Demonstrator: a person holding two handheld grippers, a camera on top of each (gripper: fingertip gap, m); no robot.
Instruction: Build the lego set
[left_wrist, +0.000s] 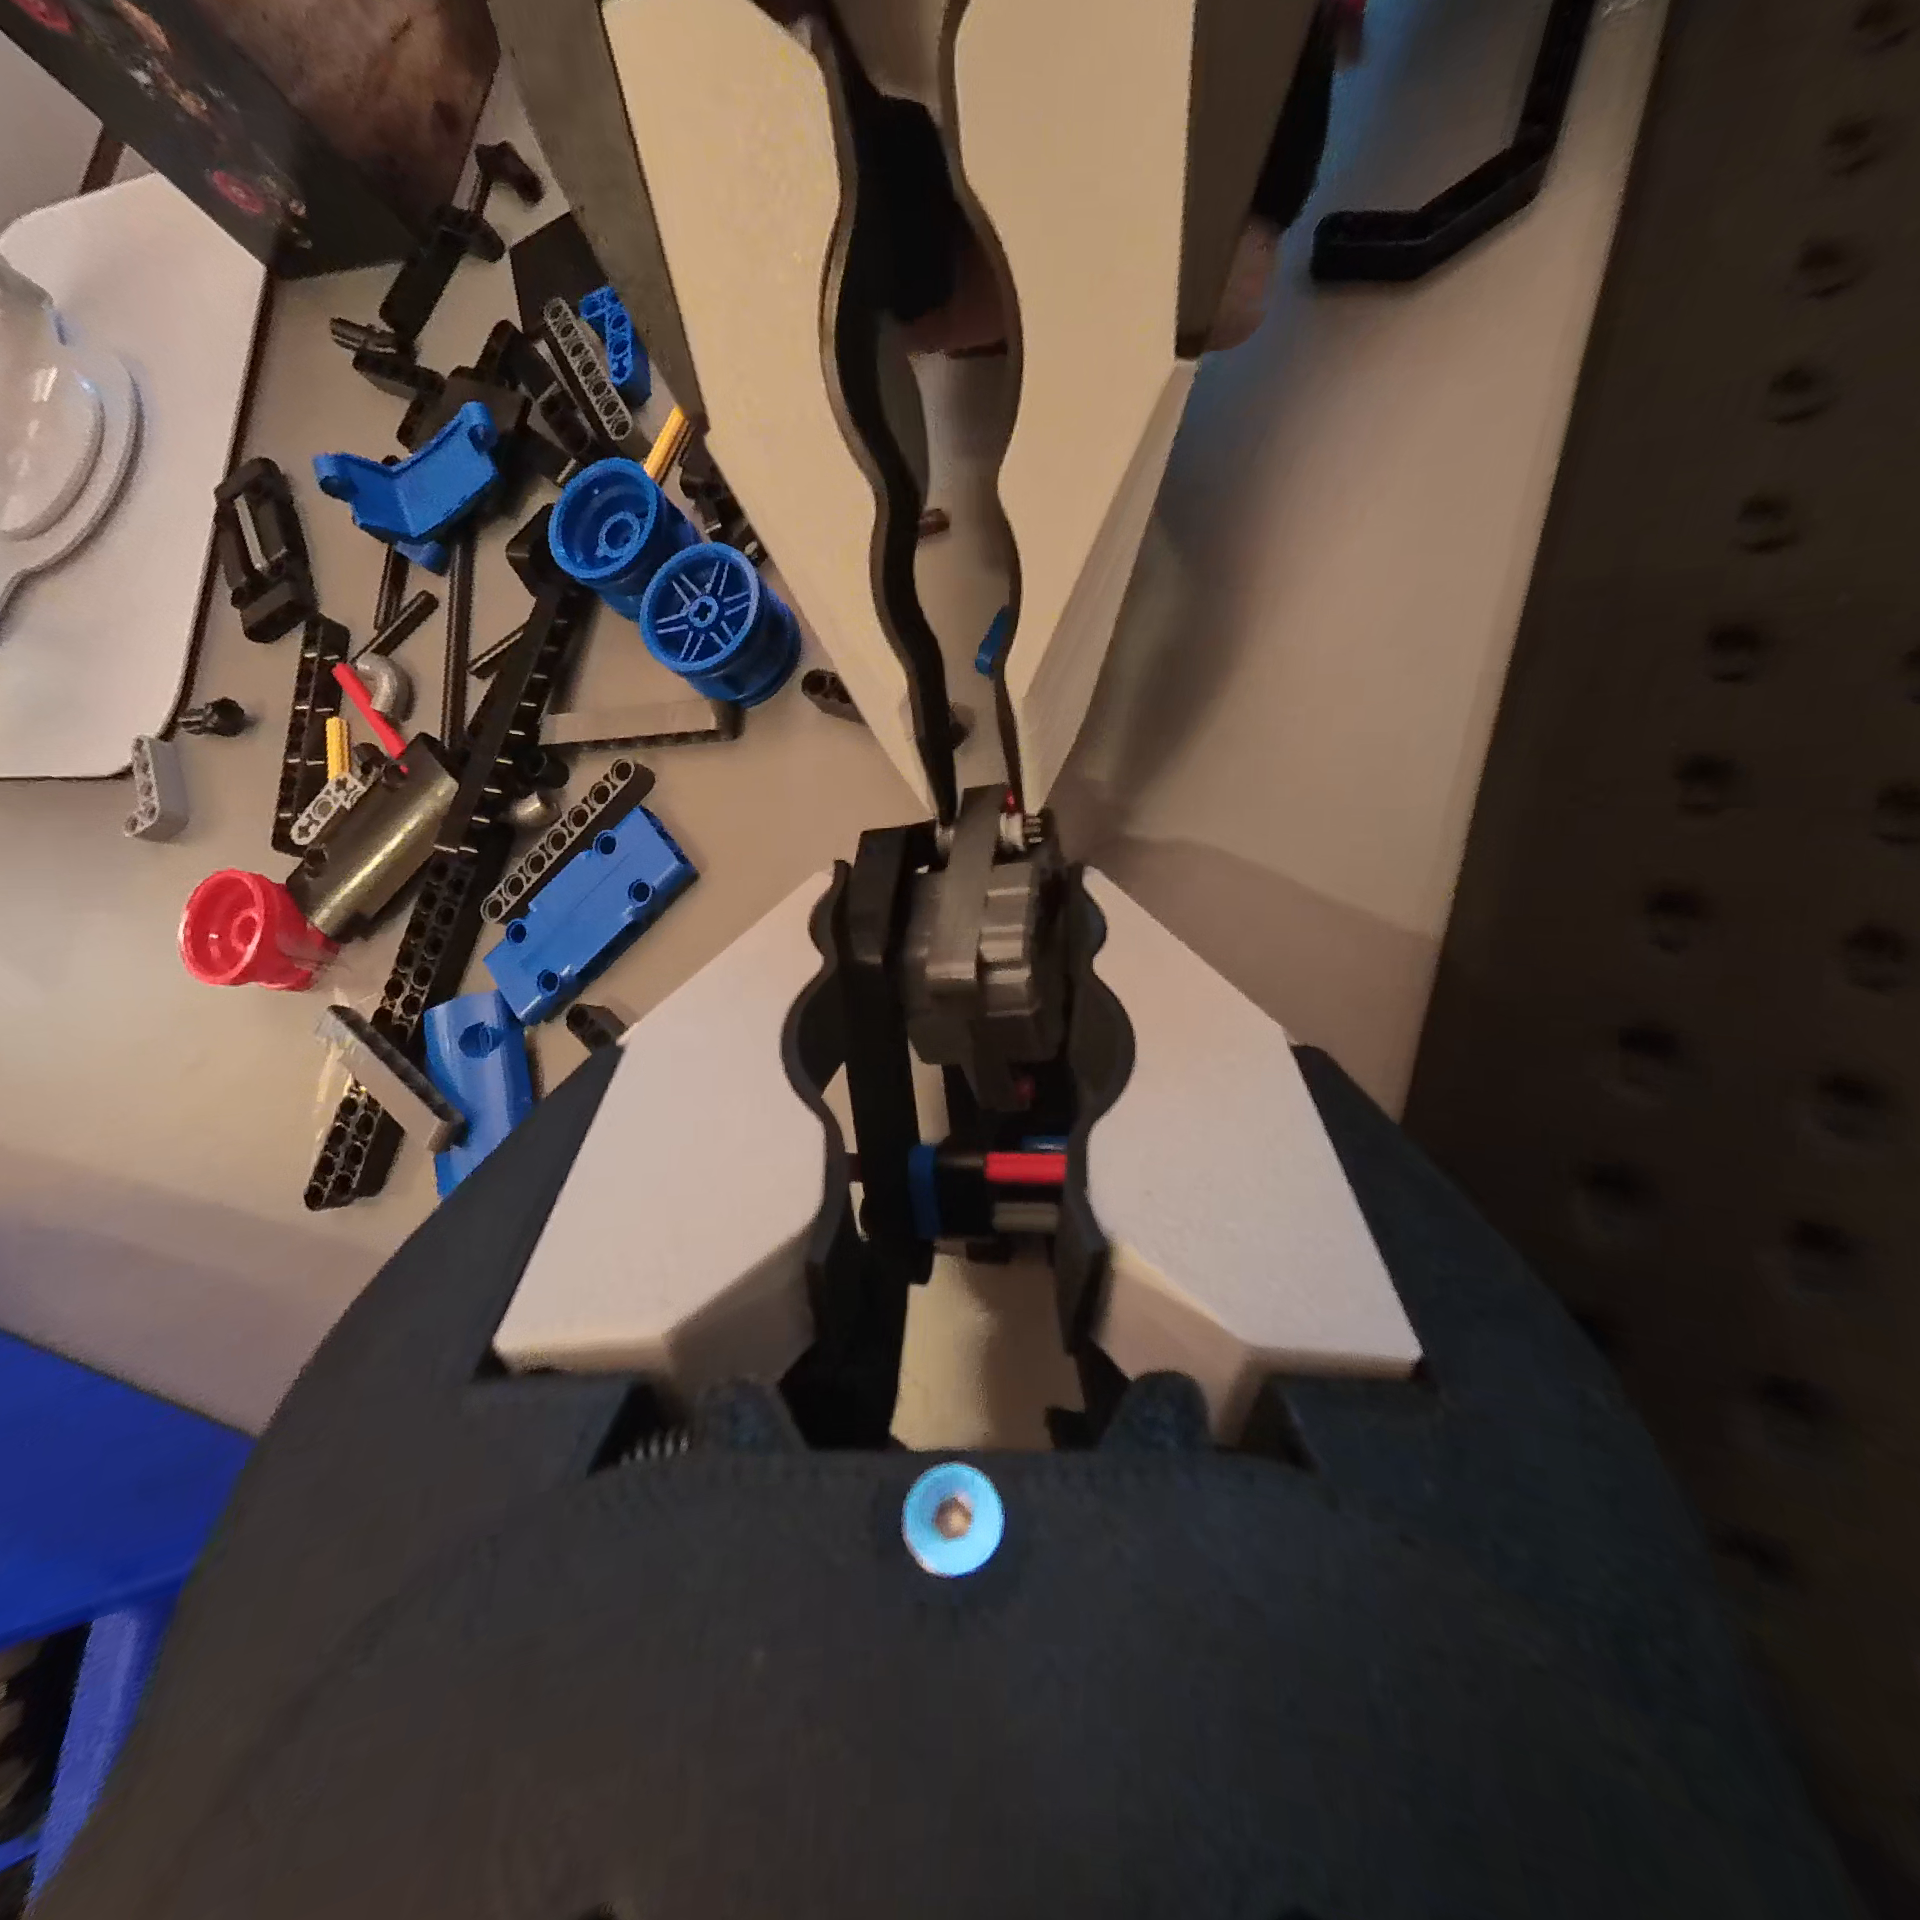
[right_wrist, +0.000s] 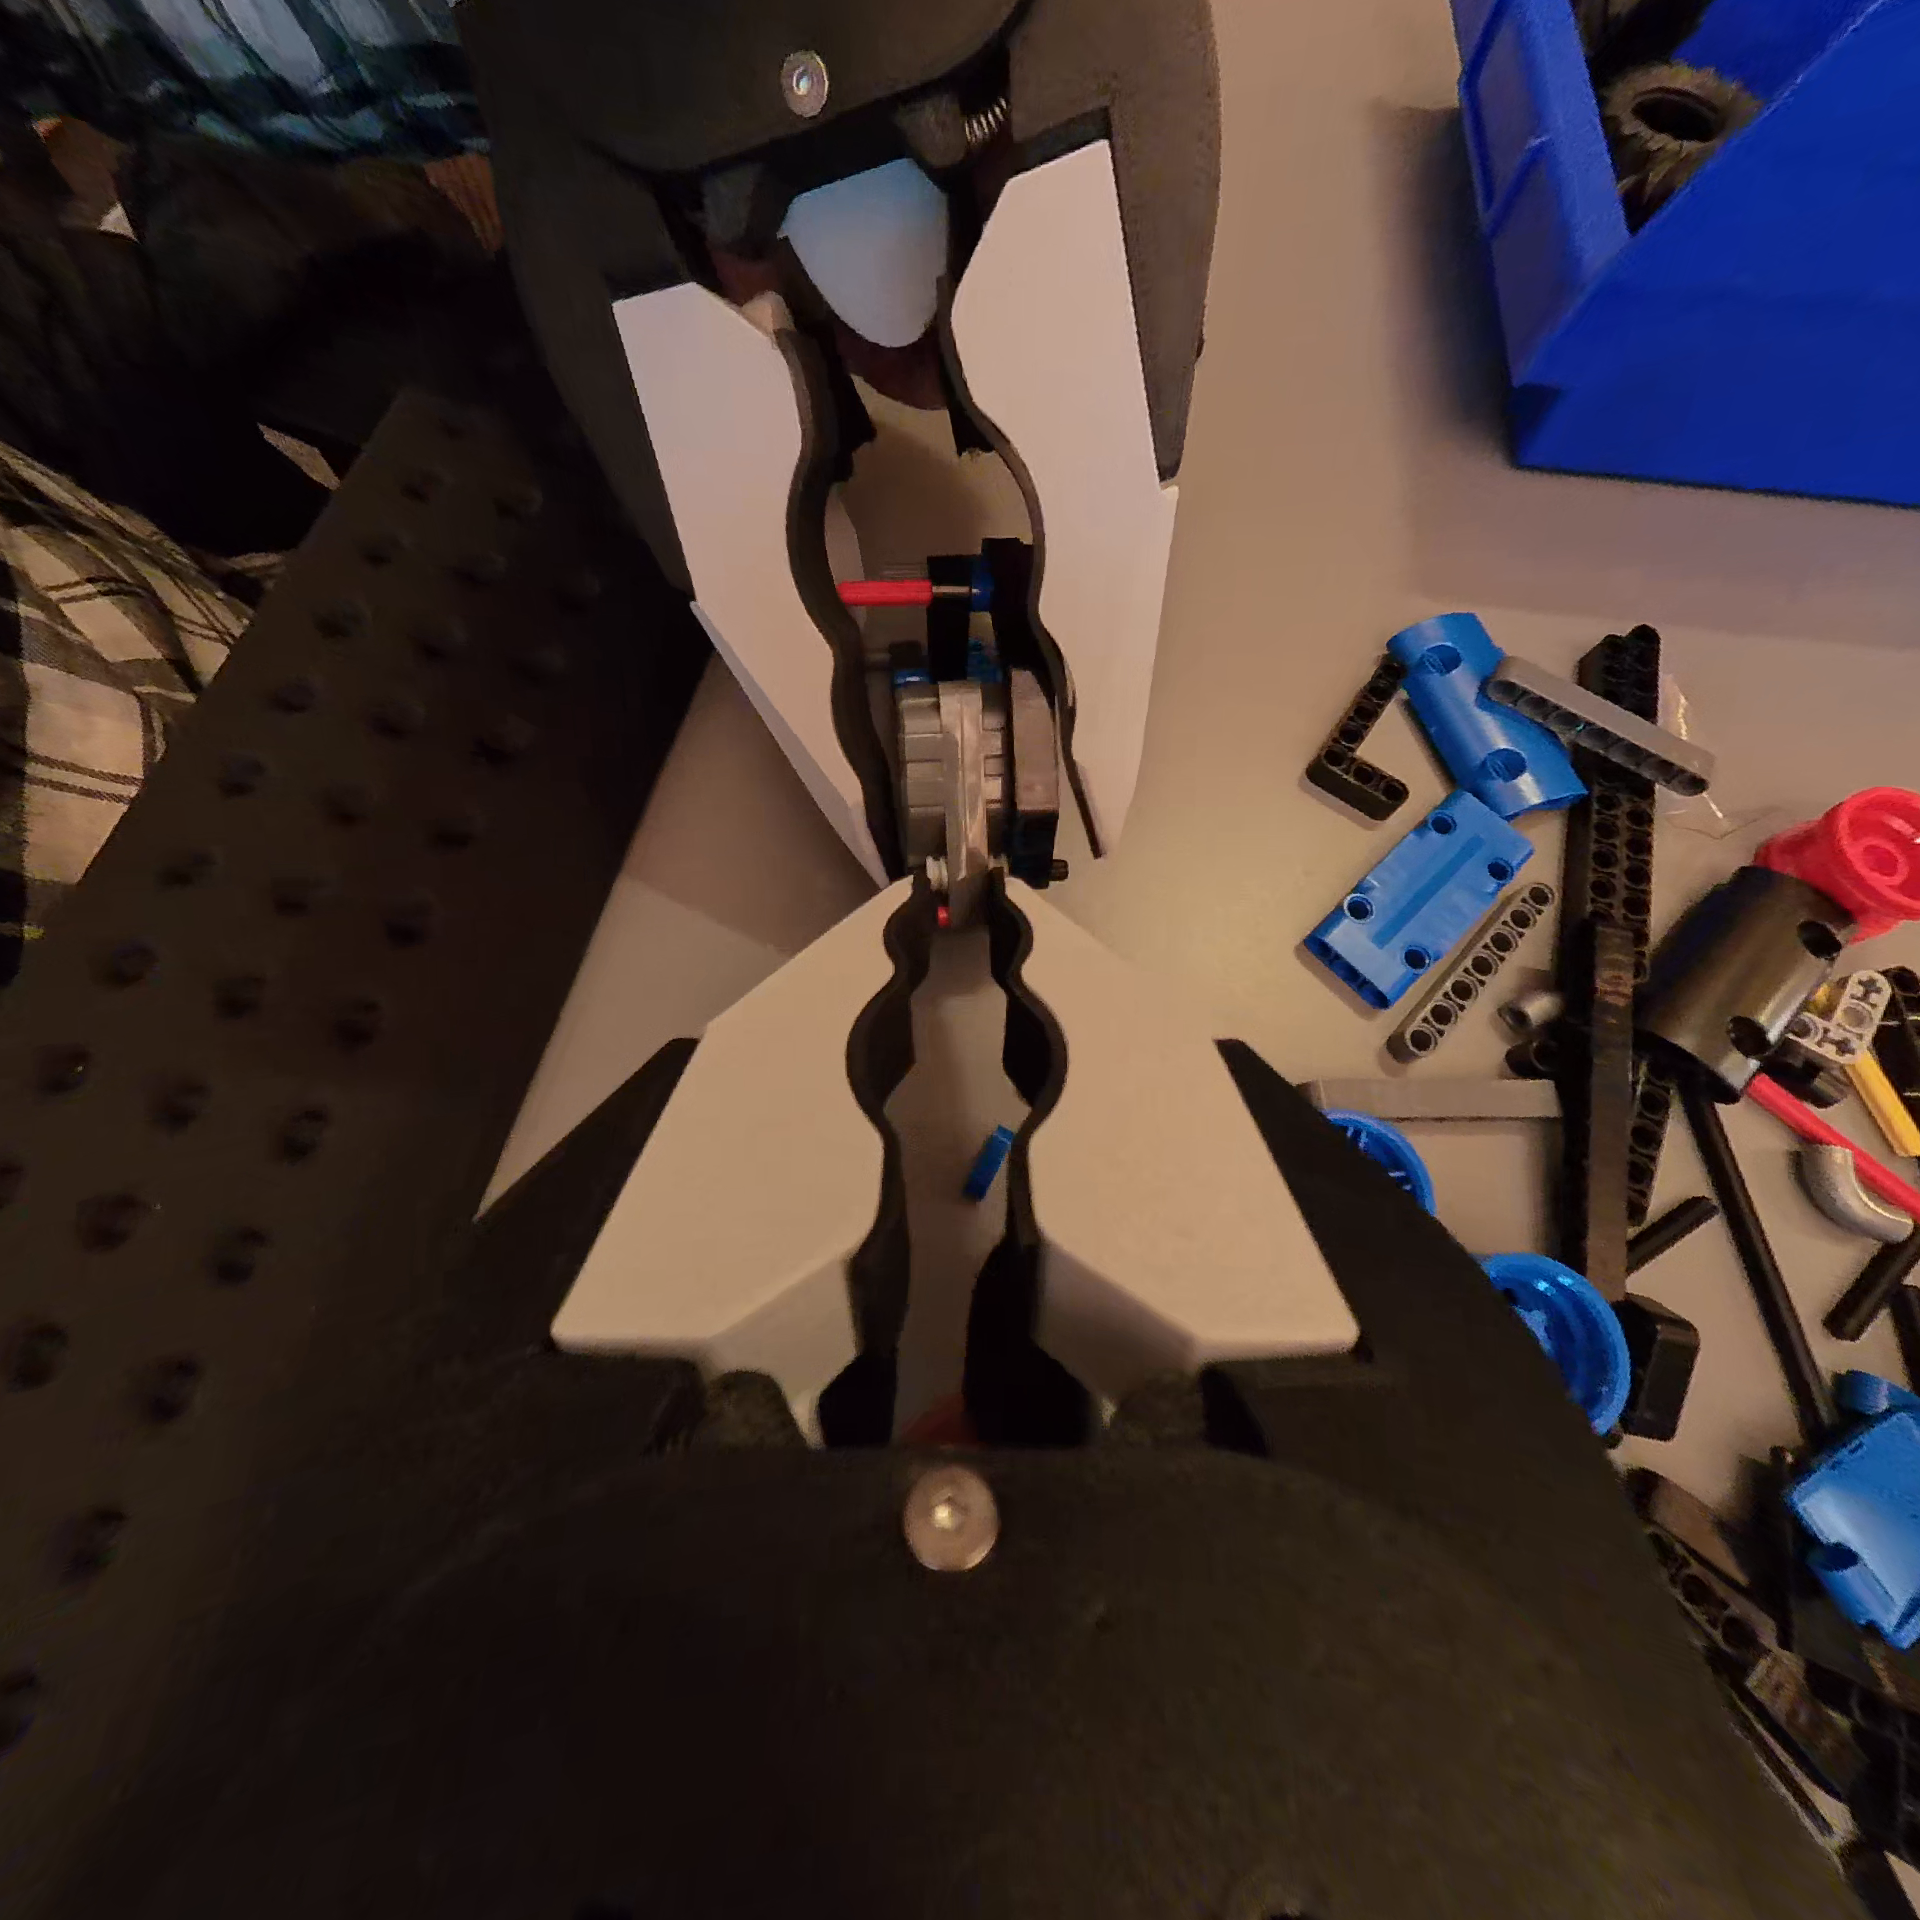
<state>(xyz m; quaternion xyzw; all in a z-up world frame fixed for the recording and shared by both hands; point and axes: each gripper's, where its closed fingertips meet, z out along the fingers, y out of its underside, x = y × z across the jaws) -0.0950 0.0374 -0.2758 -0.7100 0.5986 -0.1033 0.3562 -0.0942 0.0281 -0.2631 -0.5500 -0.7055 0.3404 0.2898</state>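
Grey-black lego assembly (left_wrist: 971, 966), both grippers gripping

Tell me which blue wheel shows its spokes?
The blue wheel nearer the claws shows spokes; the other blue wheel beside it shows only a plain hub.

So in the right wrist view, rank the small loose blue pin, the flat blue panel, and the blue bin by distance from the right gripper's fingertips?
From the right gripper:
1. Small loose blue pin, on the table below its fingers.
2. Flat blue panel, off to the right.
3. Blue bin, top right corner.
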